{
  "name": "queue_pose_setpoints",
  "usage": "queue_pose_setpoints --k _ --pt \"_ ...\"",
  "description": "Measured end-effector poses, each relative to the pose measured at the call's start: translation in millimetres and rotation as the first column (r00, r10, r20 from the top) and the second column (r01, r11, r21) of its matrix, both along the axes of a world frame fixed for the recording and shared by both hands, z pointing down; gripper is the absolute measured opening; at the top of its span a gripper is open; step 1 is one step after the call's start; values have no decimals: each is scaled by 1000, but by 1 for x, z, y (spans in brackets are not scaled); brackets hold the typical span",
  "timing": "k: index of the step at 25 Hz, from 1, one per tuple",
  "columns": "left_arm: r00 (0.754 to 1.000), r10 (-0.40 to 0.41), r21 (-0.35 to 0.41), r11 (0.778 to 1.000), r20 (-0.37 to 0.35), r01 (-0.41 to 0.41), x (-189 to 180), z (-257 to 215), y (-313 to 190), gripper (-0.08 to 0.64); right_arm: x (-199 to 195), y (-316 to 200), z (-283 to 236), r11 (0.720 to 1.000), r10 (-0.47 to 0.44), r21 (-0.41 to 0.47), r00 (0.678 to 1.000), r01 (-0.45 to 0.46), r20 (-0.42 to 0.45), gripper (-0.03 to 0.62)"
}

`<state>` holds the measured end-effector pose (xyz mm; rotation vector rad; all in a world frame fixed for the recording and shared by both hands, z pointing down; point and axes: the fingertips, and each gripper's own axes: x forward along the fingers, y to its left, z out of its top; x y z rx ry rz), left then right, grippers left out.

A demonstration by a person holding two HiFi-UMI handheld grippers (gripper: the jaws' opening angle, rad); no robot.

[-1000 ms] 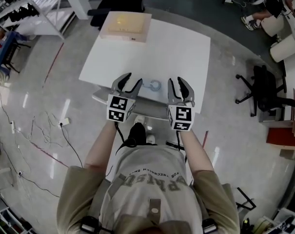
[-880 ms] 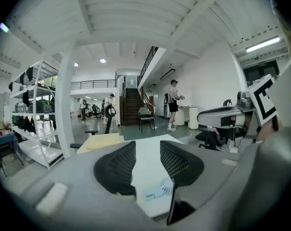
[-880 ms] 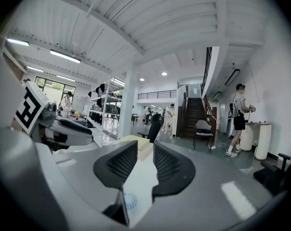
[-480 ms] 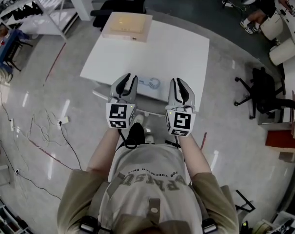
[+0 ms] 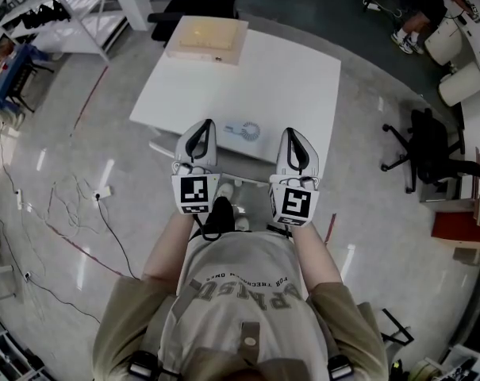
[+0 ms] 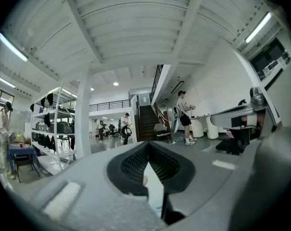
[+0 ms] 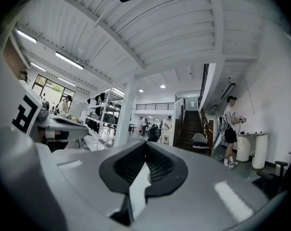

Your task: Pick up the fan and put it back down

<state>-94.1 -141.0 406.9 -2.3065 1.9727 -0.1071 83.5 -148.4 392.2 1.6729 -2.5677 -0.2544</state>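
Table (image 5: 295, 70) top — white, matt, smooth. Floor (image 5: 65, 173) around the table: polished, glossy, reflecting lights. Fan (image 5: 244, 131) on the table: pale, smooth plastic. Left gripper (image 5: 203, 125) and right gripper (image 5: 292, 133) — matt grey plastic shells, black ribbed pads (image 6: 135, 165).

There are one white table (image 5: 259, 78), one fan (image 5: 244, 130), one flat beige box (image 5: 207, 38) and two tools (image 5: 201, 127) (image 5: 294, 136).
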Motion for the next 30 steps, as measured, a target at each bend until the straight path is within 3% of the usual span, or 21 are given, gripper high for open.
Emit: queue_pose_setpoints --k 5,19,30 --pt "999 3 44 999 40 -5 6 -11 2 12 2 2 -2 1000 -2 18 1000 2 7 2" --pt "1000 -19 130 991 -10 20 6 -31 7 12 5 -1 -17 997 -5 73 999 2 34 0" --pt "1000 -21 136 990 -1 21 8 -35 9 11 -5 -1 -31 995 -23 99 1000 21 16 -2"
